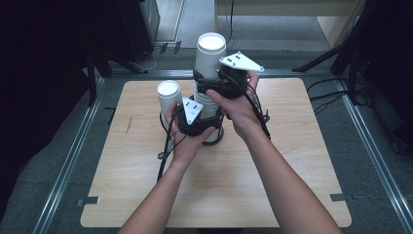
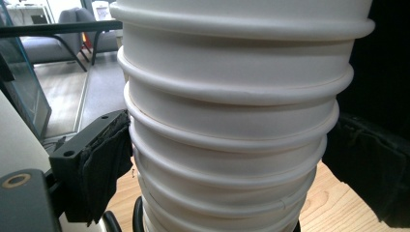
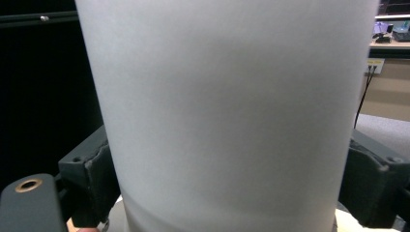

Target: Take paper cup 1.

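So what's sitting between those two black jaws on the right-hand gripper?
A plain white cup, the top one of the stack. In the right gripper view its wall spans the gap, and both pads touch its sides. The high view shows that gripper at the upper cup.

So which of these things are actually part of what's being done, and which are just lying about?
In use:
- stack of paper cups
- top cup
- left hand-held gripper
- right hand-held gripper

Lying about:
- single cup
- wooden table
- floor cables
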`<move>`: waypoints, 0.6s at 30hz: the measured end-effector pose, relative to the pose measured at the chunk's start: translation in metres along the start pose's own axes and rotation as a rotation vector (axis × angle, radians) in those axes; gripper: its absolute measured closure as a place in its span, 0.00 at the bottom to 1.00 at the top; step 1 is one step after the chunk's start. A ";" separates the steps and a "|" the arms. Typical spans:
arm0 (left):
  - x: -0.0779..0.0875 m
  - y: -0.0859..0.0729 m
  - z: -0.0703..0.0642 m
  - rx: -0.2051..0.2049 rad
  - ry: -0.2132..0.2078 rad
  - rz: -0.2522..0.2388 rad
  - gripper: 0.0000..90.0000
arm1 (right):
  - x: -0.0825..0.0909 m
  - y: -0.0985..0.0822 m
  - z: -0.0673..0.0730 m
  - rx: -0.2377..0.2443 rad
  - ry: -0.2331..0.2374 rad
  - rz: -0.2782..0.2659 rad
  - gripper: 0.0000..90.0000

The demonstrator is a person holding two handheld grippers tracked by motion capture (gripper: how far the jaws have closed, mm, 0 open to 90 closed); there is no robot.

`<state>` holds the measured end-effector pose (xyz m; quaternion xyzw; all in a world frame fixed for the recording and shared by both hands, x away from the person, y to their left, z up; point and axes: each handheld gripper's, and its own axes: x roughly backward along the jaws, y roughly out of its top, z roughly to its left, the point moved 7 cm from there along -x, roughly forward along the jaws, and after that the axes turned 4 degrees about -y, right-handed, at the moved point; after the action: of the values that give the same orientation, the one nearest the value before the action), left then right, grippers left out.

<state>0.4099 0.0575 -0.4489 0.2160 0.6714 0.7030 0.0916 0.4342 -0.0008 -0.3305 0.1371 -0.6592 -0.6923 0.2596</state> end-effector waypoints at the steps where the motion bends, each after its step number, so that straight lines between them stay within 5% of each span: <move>1: 0.000 0.000 0.000 0.000 0.000 0.000 0.06 | 0.000 0.001 0.000 0.001 0.000 -0.005 0.11; 18: 0.000 0.000 0.000 -0.001 -0.003 0.001 0.06 | 0.008 0.025 0.001 0.005 -0.010 -0.056 0.12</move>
<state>0.4096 0.0582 -0.4491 0.2172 0.6709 0.7030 0.0923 0.4314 -0.0043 -0.3042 0.1525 -0.6580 -0.6985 0.2366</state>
